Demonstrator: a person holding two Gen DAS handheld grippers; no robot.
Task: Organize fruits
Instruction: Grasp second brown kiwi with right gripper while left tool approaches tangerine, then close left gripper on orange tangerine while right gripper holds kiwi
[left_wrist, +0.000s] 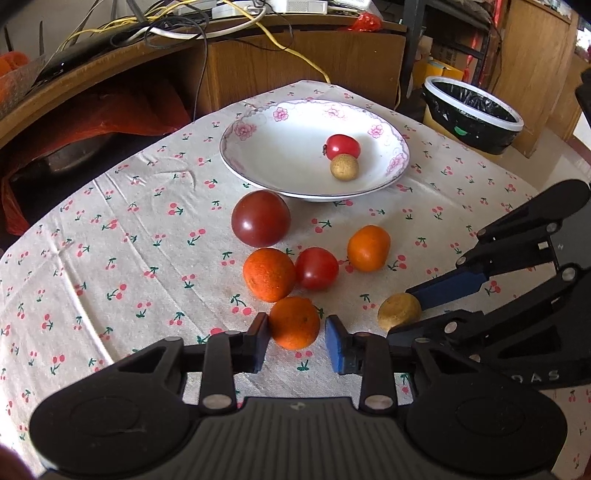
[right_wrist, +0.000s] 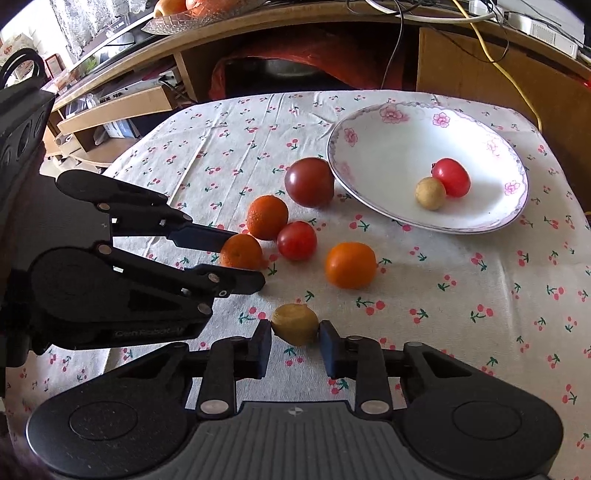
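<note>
The left gripper (left_wrist: 296, 341) straddles a small orange (left_wrist: 294, 323) well in front of the bowl (left_wrist: 280, 184), jaws open, one pad touching, the other apart; closing could nudge it into the neighbouring oranges (they sit touching). To its right, the right gripper (right_wrist: 295, 341) brackets a tan longan (right_wrist: 294, 324), pads seemingly touching; whether it grips I cannot tell, and it might roll away.
</note>
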